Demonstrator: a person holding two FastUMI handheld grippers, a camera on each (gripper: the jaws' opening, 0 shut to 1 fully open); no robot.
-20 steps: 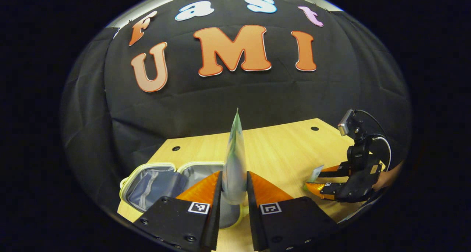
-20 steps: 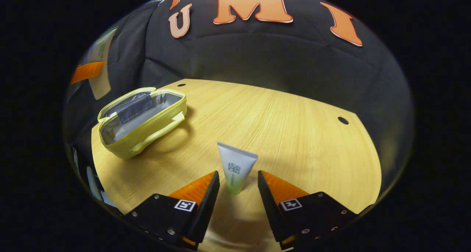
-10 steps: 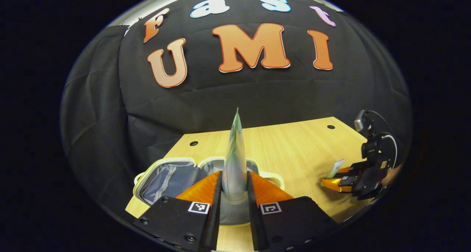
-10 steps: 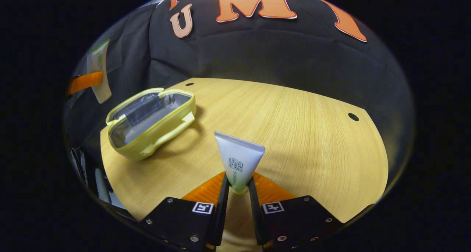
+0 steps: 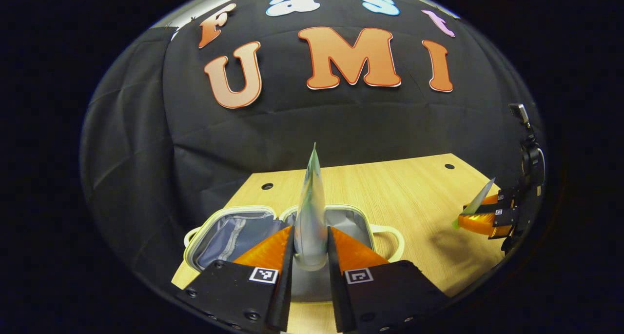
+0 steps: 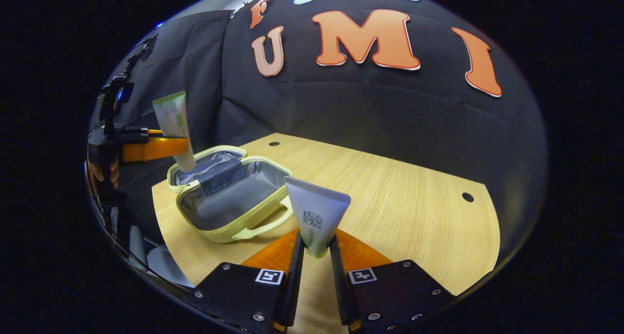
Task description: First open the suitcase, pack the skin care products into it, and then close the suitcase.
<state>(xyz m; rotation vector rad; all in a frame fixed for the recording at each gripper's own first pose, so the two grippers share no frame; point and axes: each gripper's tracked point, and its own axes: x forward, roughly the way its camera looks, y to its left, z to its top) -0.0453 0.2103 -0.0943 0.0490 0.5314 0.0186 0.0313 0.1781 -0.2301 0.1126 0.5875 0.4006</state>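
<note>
A black cloth wall [image 5: 302, 129] fills the upper half of the left gripper view, creased in long folds and hanging down behind the far edge of the table. At the very top of that view a pale strip [image 5: 195, 7] shows above the cloth. The table [image 6: 390, 187] is light wood with a fine straight grain — in the right gripper view it takes up the lower middle and right. Small dark round holes [image 6: 467, 197] sit near its far corners. The light is dim — the tabletop is the brightest surface.
</note>
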